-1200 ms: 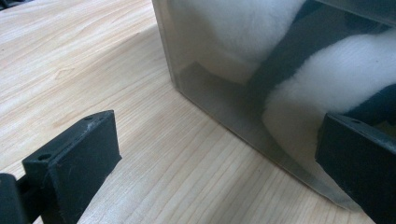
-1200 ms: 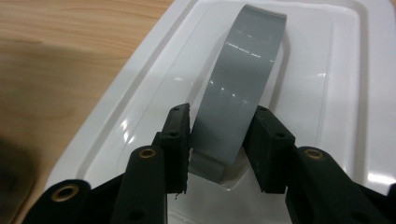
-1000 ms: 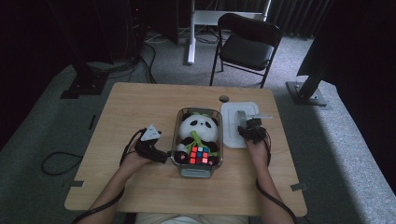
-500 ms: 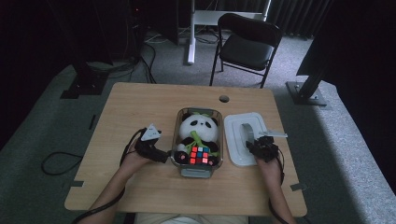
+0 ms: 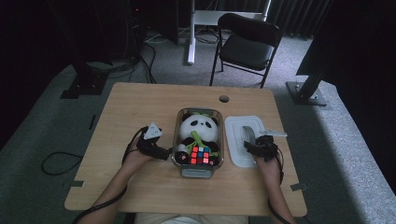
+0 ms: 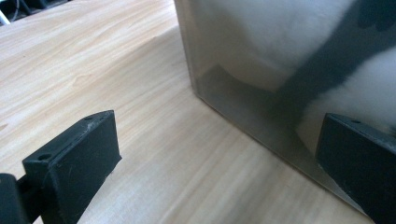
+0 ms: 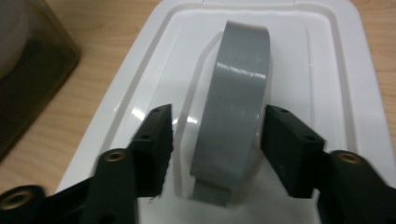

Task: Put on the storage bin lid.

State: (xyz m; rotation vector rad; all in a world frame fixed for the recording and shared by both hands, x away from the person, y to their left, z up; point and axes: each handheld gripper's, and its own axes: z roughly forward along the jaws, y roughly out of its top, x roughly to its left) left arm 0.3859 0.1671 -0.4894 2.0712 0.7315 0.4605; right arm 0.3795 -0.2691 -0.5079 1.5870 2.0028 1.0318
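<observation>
The right gripper (image 7: 215,140) is seen with its jaws standing on both sides of the grey handle (image 7: 238,107) of the white lid (image 7: 327,93). The jaws have just been opening, and a small gap is seen on each side of the handle, so the handle is between the pads but is not pressed by them. The lid lies flat on the table (image 5: 140,107), just beside the clear container (image 5: 198,169), on its right side.

The left gripper (image 5: 164,152) is placed at the left wall of the container. Its jaws are wide apart and nothing is held; one jaw seems to rest against the wall, but this cannot be told for sure. Inside the container a panda plush (image 5: 200,130) and a colour cube (image 5: 200,155) are seen.

Some risks can be judged from here. If the jaws are closed off-centre on the arched, smooth handle, the lid may be tilted or may slip when it is lifted. The plush seems to stand high, so a lid brought over it may be stopped from seating. If the container is not steadied, it may be pushed along the table.
</observation>
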